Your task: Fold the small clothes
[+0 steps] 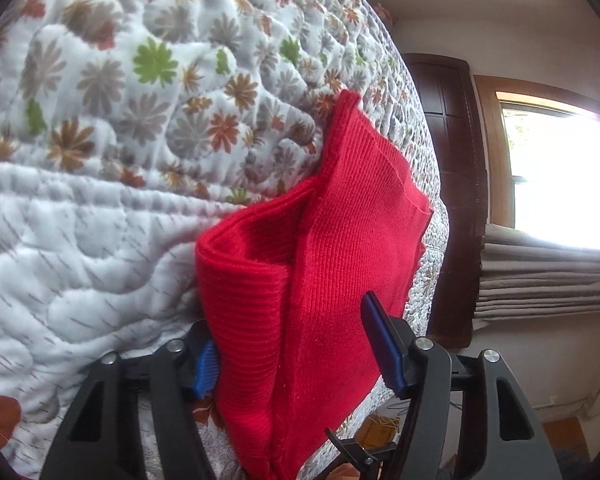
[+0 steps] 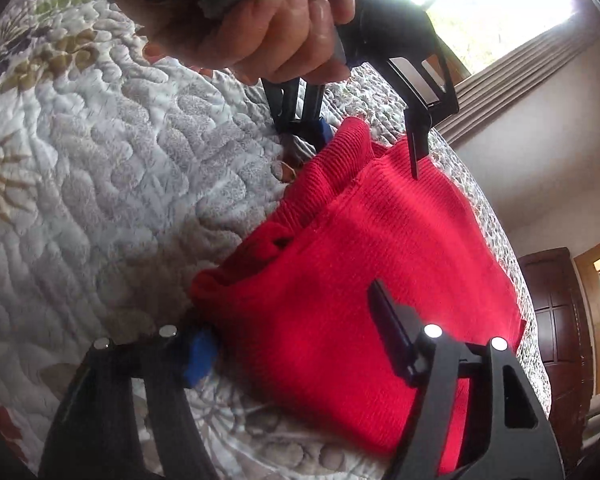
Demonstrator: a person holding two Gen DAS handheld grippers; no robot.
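- Black linkage arms fill the bottom of the left wrist view; the left gripper stands wide, its blue-padded fingers on either side of a red knit garment, which passes between them.
- Whether either pad presses the cloth cannot be told: the lower-left pad is mostly hidden behind the red fold.
- Folded over on itself, the garment runs from the bottom centre up to the middle right of that frame, lying on a quilted floral bedspread; its lower end is cut off by the frame edge.
- From the right wrist view, the right gripper is likewise spread wide, one finger beside the garment's left edge at lower left and the other over the cloth at lower right.
- Contact of the dark right finger with the fabric is hard to judge.
- At the top of that view a hand grips the other tool's handle; its fingers reach down to the far end of the garment.
- A blown-out window at the right shows nothing beyond glare, and a dark wooden cabinet is partly hidden by the bed's edge.
- No brand, label or writing can be read anywhere.
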